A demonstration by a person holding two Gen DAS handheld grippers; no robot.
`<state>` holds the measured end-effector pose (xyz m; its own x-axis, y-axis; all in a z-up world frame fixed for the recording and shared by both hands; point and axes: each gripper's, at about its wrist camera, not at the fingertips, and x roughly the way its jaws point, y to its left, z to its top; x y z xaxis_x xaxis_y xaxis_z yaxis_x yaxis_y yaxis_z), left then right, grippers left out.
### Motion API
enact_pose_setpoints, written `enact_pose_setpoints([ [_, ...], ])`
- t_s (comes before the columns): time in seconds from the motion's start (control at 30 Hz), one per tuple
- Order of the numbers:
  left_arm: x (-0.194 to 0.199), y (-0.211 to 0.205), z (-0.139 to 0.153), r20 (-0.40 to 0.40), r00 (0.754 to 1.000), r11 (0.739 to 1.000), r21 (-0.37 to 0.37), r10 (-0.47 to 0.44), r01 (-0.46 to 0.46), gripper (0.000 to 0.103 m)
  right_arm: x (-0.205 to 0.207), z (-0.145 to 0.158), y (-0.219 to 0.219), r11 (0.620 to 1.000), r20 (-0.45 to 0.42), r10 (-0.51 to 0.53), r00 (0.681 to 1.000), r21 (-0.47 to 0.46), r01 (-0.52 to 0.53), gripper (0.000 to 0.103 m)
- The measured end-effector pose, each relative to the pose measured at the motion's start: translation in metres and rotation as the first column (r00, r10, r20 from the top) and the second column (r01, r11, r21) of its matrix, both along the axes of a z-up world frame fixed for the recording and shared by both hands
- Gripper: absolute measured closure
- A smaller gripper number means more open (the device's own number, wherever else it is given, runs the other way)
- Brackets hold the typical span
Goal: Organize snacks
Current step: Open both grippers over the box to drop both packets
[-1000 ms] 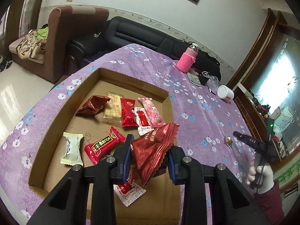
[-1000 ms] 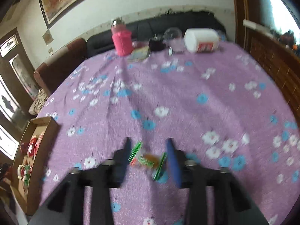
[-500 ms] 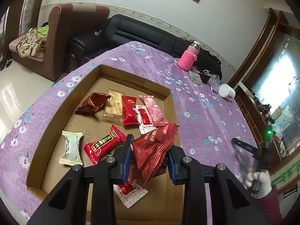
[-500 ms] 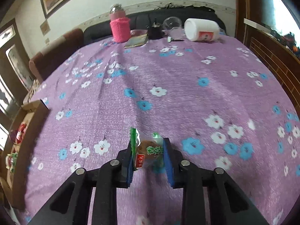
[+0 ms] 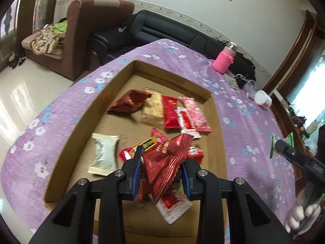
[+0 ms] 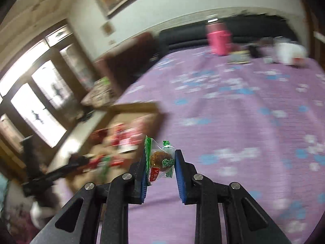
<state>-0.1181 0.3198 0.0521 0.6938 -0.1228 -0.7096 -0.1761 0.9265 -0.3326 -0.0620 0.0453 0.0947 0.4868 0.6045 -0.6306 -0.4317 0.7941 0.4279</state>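
Gripping a dark red foil packet between its blue pads, the left gripper hung over the near end of the cardboard box, fingers narrowed and pressing on the packet's crinkled sides. The right gripper had just closed on a small clear sweet wrapper with green ends, and its fingers pinched the round brown sweet inside, above the purple flowered cloth and clear of it, with the box off to its left.

To do the step well, each snack probably ought to be carried fully inside the box walls and lowered near the floor before letting go, since light wrappers could flutter or slide. A bare patch beside the white packet looked the better landing spot than the heap of red and pink wrappers.

The packets were glossy film with serrated, pillow-like ends; the box was matt, shallow and square-cornered. The cloth looked soft and woven. A pink knitted bottle sleeve and a white tub stood at the surface's far end.
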Motion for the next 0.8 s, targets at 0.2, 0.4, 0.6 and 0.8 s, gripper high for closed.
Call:
enact_pose_setpoints([
  [0.2,-0.006,0.013,-0.007,-0.023,0.999,0.999,0.007,0.032,-0.031,0.07,-0.01,-0.014,0.076,0.99,-0.044,0.14,0.989,-0.004,-0.14,0.076],
  [0.4,-0.017,0.014,0.008,0.033,0.999,0.998,0.047,0.03,-0.031,0.044,-0.005,-0.03,0.101,0.987,-0.068,0.147,0.987,-0.062,-0.151,0.074],
  [0.6,-0.031,0.011,0.033,0.12,0.991,0.988,0.135,0.062,-0.079,0.028,-0.011,-0.027,0.102,0.984,-0.063,0.155,0.986,-0.073,-0.16,0.06],
  [0.8,-0.046,0.001,0.057,0.22,0.964,0.936,0.284,0.146,-0.207,0.013,-0.026,-0.013,0.088,0.992,0.003,0.108,0.994,-0.071,-0.107,0.058],
])
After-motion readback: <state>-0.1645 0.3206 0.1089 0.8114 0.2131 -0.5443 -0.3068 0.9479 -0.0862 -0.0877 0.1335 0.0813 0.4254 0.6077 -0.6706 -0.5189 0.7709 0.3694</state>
